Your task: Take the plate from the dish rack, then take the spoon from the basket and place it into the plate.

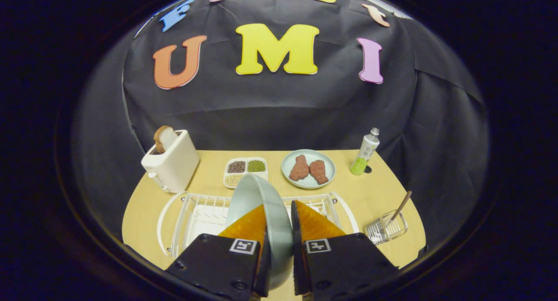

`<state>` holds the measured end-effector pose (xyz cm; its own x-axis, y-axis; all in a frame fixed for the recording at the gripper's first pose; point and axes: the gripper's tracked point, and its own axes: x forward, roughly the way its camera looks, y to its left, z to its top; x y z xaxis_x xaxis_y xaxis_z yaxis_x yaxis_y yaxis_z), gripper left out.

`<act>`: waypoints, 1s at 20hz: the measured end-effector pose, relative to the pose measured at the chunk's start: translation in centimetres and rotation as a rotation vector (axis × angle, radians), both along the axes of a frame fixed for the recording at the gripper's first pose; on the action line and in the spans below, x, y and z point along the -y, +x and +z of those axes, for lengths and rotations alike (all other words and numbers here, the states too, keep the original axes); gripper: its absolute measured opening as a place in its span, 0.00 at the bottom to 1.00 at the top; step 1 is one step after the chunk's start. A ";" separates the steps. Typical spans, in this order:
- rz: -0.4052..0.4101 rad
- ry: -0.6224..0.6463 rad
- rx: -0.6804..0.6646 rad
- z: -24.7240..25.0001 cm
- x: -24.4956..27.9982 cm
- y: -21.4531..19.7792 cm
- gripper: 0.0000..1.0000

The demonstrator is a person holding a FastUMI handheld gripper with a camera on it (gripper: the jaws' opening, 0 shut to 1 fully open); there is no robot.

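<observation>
Gripper (279, 218) clenched on the pale grey-green round plate (261, 205), held on edge between the fingers above the white wire dish rack (192, 214) beyond-left for clean lifting, wooden-handled spoon (401, 207) upright in the clear basket (386, 229) beyond-right.

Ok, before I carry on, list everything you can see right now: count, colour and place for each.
held plate: one, pale grey-green, on edge between the jaws, above the rack
dish rack: one, white wire, just ahead of the jaws
toaster: one, white, beyond the rack's left end, bread slice sticking up
divided tray: one, white, dark, green and pale grains, beyond the rack
second plate: one, pale green, two brown food pieces, right of the tray
bottle: one, white and green, right of that plate
basket: one, clear wire, right of the rack, spoon handle leaning out
table: one, light wood
gripper: one, jaws closed on the held plate
</observation>
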<state>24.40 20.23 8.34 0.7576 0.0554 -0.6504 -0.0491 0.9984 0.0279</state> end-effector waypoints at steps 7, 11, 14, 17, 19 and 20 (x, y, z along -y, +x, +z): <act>0.097 0.229 -0.032 -0.8 4.1 -7.3 0.27; 0.097 0.304 -0.067 -4.9 7.9 -11.8 0.27; 0.098 0.369 -0.102 -8.5 9.4 -15.2 0.27; 0.098 0.429 -0.147 -12.1 10.2 -17.7 0.27; 0.088 0.465 -0.173 -14.5 10.7 -18.6 0.27; 0.075 0.481 -0.186 -15.7 11.0 -19.0 0.27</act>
<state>5.39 9.21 -7.32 0.6143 0.4310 -0.6609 -0.0707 0.8643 0.4979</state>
